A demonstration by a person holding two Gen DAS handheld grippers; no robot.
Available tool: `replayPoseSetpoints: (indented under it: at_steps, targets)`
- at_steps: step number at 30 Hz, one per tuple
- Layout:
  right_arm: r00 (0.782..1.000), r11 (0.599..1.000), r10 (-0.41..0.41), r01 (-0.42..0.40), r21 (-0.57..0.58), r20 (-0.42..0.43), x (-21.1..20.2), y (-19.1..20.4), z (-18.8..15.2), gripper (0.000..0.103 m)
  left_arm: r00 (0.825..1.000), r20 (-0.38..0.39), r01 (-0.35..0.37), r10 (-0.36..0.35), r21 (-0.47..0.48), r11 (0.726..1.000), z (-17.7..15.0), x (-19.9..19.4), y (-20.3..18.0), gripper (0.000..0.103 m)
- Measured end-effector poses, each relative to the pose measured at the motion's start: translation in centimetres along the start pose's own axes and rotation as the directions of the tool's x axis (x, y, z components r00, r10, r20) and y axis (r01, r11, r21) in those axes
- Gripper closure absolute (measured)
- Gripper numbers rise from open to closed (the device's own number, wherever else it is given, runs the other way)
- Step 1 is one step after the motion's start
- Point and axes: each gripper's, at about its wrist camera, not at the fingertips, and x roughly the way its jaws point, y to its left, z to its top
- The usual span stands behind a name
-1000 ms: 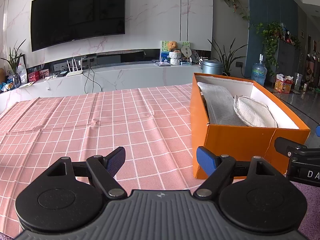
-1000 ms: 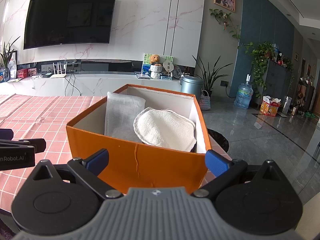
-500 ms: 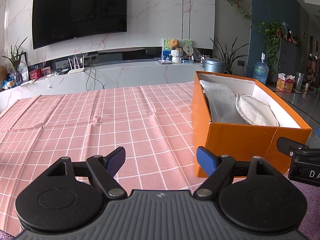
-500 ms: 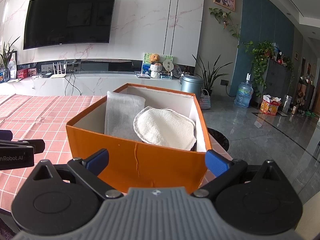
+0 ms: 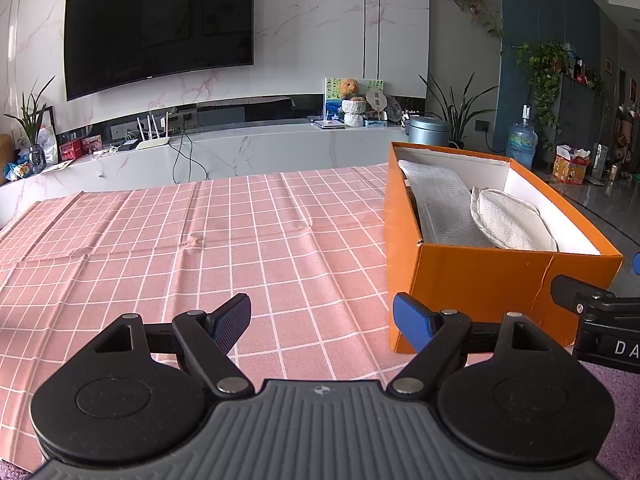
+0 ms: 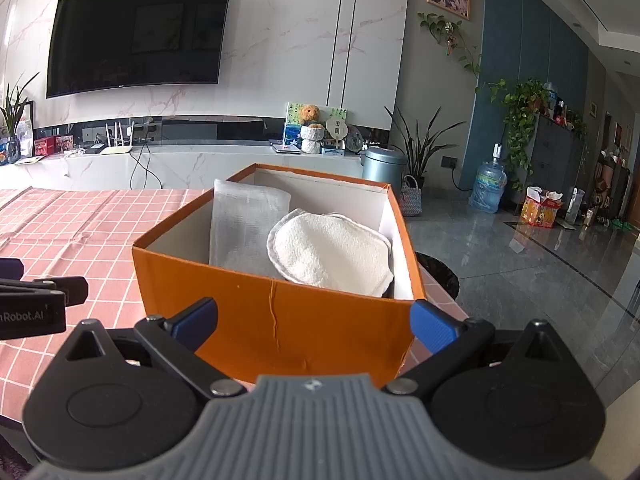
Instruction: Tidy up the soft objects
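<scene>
A living room is seen behind the work surface, with a dark television (image 5: 160, 28) mounted on a marble wall above a long white console (image 5: 240, 148). The table is covered by a pink checked tablecloth (image 5: 200, 240), on which nothing loose can be made out in either view.

At the right end of the cloth an orange box (image 6: 280, 320) is set, open at the top. Two soft items are held inside it: a grey folded cloth (image 6: 248, 224) stood on edge against the left inner wall, and a white round pad (image 6: 332, 252) leaned just beside it, the two touching. Whether anything lies beneath them cannot be told.

The left gripper (image 5: 322, 318) is held low over the bare cloth, just beside the box's near left corner; its jaws are spread wide and nothing is carried between them. The right gripper (image 6: 314, 320) is held in front of the box's near wall, its jaws likewise wide apart and empty, the wall being framed between the blue pads (image 6: 434, 328) without being touched.

The sorting is judged to be finished or very nearly so, since both visible soft objects are already placed in the box and no further one is seen waiting on the table. Anything left would have to lie outside these views.
</scene>
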Motion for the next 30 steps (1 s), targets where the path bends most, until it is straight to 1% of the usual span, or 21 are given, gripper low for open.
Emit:
replayPoseSetpoints:
  at_steps: [30]
  targets:
    - [1.0,1.0,0.001,0.0,0.013,-0.016,0.29,-0.1,-0.14,0.003,1.0,0.001,0.009,-0.009,0.012,1.0,0.03,-0.34,0.03,0.008]
